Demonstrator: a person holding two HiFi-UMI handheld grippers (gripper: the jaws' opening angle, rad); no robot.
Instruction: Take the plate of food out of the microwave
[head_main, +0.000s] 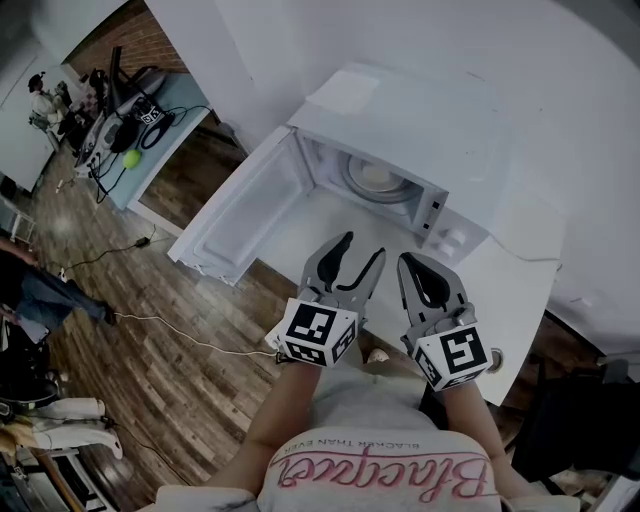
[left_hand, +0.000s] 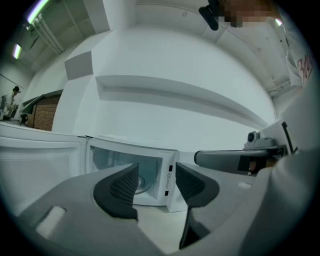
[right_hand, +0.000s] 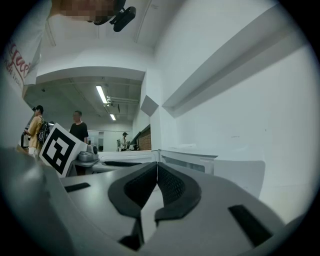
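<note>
Left gripper (head_main: 363, 247), fingers (head_main: 335, 258) apart, short of plate (head_main: 378, 178) inside microwave (head_main: 400, 110).

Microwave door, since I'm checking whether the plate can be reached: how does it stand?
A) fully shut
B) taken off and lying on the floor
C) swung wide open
C: in the head view the microwave door stands swung wide open, with the plate showing inside.

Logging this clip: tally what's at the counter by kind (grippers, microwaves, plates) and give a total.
Grippers: 2 (left gripper, right gripper)
Microwave: 1, door open
Plate: 1, inside the microwave
Total: 4
</note>
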